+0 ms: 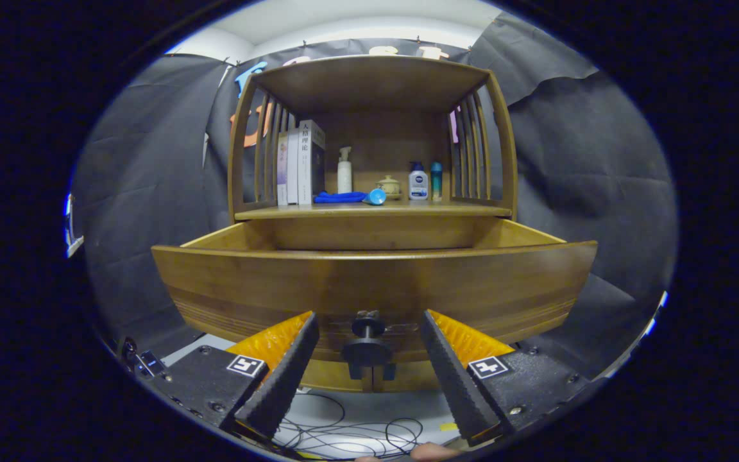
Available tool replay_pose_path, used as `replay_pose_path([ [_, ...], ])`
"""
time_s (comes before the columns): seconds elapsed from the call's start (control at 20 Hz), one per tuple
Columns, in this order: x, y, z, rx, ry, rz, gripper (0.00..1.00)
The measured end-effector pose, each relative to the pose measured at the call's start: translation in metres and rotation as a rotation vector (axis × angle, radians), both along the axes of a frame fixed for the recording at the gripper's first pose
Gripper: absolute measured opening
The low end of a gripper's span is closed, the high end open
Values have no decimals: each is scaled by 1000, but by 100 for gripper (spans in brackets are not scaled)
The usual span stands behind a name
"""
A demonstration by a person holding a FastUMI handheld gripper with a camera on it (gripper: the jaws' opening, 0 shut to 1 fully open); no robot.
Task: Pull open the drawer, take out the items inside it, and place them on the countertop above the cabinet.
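While level before the pulled-out drawer [376, 282], claw [368, 324] wide, fingers flanking its knob [367, 328].

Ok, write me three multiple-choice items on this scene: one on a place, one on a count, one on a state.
1. Where is the drawer knob?
A. between the fingers
B. on the countertop
C. beside the books

2. How many books stand on the countertop?
A. one
B. three
C. six

3. What state is the drawer in?
A. shut flush
B. pulled open
C. taken out and set on the floor

Answers:
1 A: the knob sits in the gap of the gripper, whose fingers are spread and touch nothing.
2 B: three spines stand side by side at the slatted side.
3 B: its front stands well forward of the cabinet, with its side walls showing.
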State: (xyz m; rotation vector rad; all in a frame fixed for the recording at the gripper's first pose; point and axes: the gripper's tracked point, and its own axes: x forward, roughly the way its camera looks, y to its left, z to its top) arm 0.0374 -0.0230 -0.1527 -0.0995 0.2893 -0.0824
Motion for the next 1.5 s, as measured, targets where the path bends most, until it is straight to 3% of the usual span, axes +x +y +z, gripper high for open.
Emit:
replay_pose_path([
  [0.4, 10, -10, -15, -15, 7, -44, 100],
  [0.85, 34, -10, -14, -21, 9, -22, 99],
  [1.5, 143, -22, -13, -40, 32, -31, 99],
])
